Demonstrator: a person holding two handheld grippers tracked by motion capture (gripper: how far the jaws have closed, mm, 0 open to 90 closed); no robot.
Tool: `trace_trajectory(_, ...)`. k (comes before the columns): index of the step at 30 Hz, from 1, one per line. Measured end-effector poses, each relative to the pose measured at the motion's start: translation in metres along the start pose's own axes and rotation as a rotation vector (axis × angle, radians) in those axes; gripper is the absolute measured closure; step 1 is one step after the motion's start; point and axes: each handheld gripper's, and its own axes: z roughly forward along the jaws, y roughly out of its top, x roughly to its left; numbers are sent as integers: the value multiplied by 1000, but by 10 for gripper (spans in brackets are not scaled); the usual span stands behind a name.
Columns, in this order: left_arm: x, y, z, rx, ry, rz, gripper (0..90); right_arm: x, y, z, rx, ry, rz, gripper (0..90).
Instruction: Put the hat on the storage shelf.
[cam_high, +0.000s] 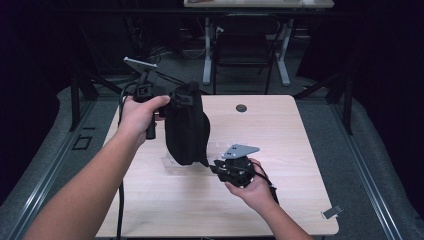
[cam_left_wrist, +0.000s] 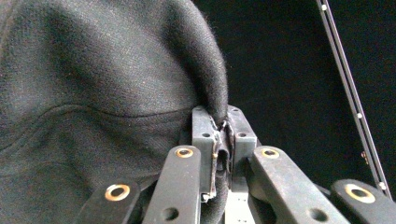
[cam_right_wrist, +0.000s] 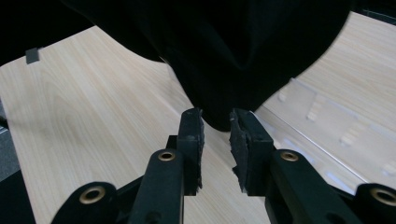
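A black cloth garment (cam_high: 187, 127) hangs bunched above the wooden table (cam_high: 280, 145), its lower end close to the tabletop. My left gripper (cam_high: 172, 100) is raised at the left and is shut on the garment's top edge. In the left gripper view, a fold of the black fabric (cam_left_wrist: 93, 93) is pinched between the left gripper's (cam_left_wrist: 218, 119) jaws. My right gripper (cam_high: 214, 166) sits low by the garment's bottom right corner. In the right gripper view, the right gripper (cam_right_wrist: 216, 119) is open a little, with the garment's hanging tip (cam_right_wrist: 233, 60) just beyond its jaws.
A clear plastic sheet (cam_right_wrist: 322, 126) lies flat on the table under the garment (cam_high: 172, 164). A round cable hole (cam_high: 241, 108) is near the far edge, and a grey tape piece (cam_high: 332, 212) sits at the near right corner. A dark chair (cam_high: 245, 45) stands behind the table.
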Motion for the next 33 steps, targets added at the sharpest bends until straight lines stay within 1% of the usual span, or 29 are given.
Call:
trace_trajectory(2, 0, 0, 1, 2, -3, 2, 849, 3, 3, 3, -7, 5, -5, 735)
trace_trajectory(3, -1, 0, 1, 3, -3, 3, 849, 4, 5, 3, 0, 4, -16, 733)
trace_trajectory(7, -2, 0, 3, 5, -4, 3, 849, 8, 11, 7, 3, 12, -25, 733)
trace_trajectory(8, -2, 0, 3, 4, -4, 3, 849, 9, 11, 8, -6, 13, -23, 733)
trace_trajectory(11, -2, 0, 4, 2, -4, 1, 849, 11, 14, 9, -2, 16, -38, 733)
trace_trajectory(13, -2, 0, 4, 4, -3, 2, 849, 12, 15, 11, -2, 15, -40, 741)
trace_trajectory(15, -3, 0, 5, 5, -5, 2, 849, 12, 17, 13, -3, 12, -36, 759)
trace_trajectory(18, -3, 0, 6, 6, -4, 3, 849, 15, 18, 16, 0, 4, -43, 777)
trace_trajectory(19, -4, 0, 6, 7, -5, 2, 849, 15, 19, 16, 8, -4, -56, 782)
trace_trajectory(25, -5, 0, 8, 8, -5, 8, 847, 17, 20, 17, 9, -15, -76, 808)
trace_trajectory(28, -6, 0, 10, 6, -7, 5, 842, 18, 20, 16, 21, -35, -113, 824)
trace_trajectory(32, -7, 0, 10, 1, -11, 10, 826, 19, 19, 15, 22, -48, -120, 832)
trace_trajectory(33, -7, 0, 9, -1, -14, 11, 813, 19, 18, 14, 22, -43, -118, 833)
